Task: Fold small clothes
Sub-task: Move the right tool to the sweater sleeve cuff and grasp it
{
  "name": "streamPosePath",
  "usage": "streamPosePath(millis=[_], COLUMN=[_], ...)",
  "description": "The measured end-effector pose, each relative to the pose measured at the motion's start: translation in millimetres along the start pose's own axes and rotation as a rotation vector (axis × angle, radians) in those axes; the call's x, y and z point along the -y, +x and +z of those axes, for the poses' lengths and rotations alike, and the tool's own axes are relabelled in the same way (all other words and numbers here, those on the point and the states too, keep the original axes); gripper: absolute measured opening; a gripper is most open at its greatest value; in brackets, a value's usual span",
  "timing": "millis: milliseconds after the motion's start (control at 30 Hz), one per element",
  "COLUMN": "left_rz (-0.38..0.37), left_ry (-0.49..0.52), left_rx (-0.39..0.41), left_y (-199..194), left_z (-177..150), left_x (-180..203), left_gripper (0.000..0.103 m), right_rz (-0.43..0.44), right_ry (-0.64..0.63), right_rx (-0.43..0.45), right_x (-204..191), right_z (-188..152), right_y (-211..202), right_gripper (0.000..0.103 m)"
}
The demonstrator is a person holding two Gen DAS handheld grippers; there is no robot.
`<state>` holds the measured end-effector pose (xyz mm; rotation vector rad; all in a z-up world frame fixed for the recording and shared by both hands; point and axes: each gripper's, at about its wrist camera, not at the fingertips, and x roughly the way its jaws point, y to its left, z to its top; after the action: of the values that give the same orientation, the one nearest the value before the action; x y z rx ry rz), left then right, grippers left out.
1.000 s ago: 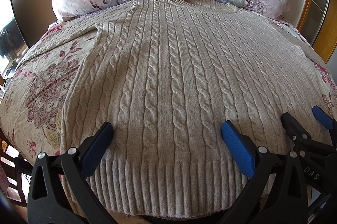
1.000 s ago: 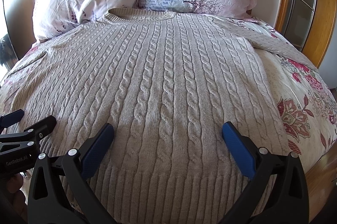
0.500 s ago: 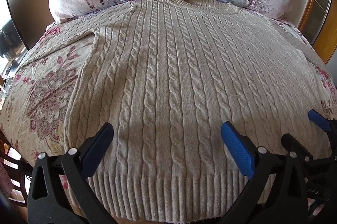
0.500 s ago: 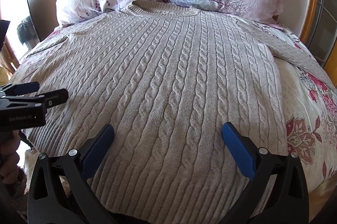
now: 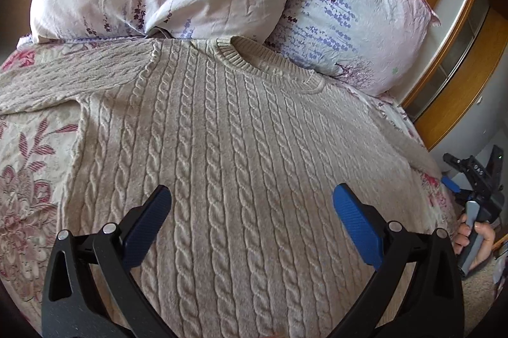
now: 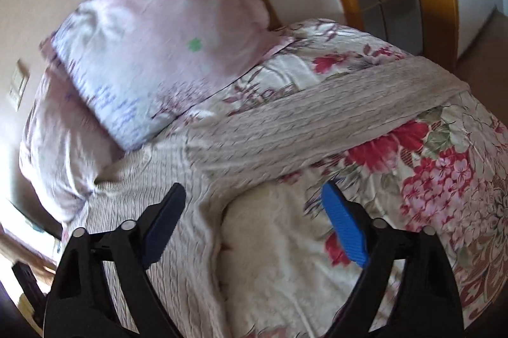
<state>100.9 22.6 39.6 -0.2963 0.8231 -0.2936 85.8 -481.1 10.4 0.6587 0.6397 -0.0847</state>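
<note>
One sweater (image 5: 241,153) lies flat on the bed (image 6: 444,179), spread for folding, under both tongs. Left tongs (image 5: 252,211) hover released above its chest; right tongs (image 6: 254,217) gape empty nearer its sleeve (image 6: 317,122), likely first fold.

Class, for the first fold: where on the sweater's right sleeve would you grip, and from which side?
Probably the right sleeve near its far cuff end, coming in from the outer bed edge. It lies flat and stretched straight out from the body over the floral bedspread, so that end is free to pinch. The right tongs are open, near the armpit.
</note>
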Motion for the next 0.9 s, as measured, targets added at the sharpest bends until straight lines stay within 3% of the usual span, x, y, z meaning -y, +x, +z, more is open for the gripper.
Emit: streamPosePath(millis=[67,167,233,400,733,900], left_rz=[-0.042,-0.017,-0.001,-0.071,-0.111,-0.115], left_ry=[-0.055,-0.075,-0.074,-0.133,-0.179,-0.183], left_rx=[0.043,0.093,0.094,0.059,0.057,0.059], left_y=[2.6,4.6,6.5,16.7,20.9,21.0], left_z=[0.0,0.8,2.4,1.1,-0.8,-0.8], left_x=[-9.7,-17.4,-21.6,-35.7,-44.1,-45.1], left_gripper=[0.101,0.101,0.101,0.101,0.101,0.101], right_rz=[-0.018,-0.059,-0.077,-0.106,-0.087,-0.051], right_ry=[0.099,0.231,0.287,0.387,0.468,0.383], right_rx=[-0.005,-0.018,-0.027,-0.02,0.07,0.157], right_x=[22.4,49.4,61.8,84.3,106.3,88.2], right_z=[15.3,26.6,28.8,28.8,28.1,35.0], right_y=[9.6,20.9,26.4,37.7,41.7,29.6], right_gripper=[0.068,0.066,0.065,0.055,0.014,0.011])
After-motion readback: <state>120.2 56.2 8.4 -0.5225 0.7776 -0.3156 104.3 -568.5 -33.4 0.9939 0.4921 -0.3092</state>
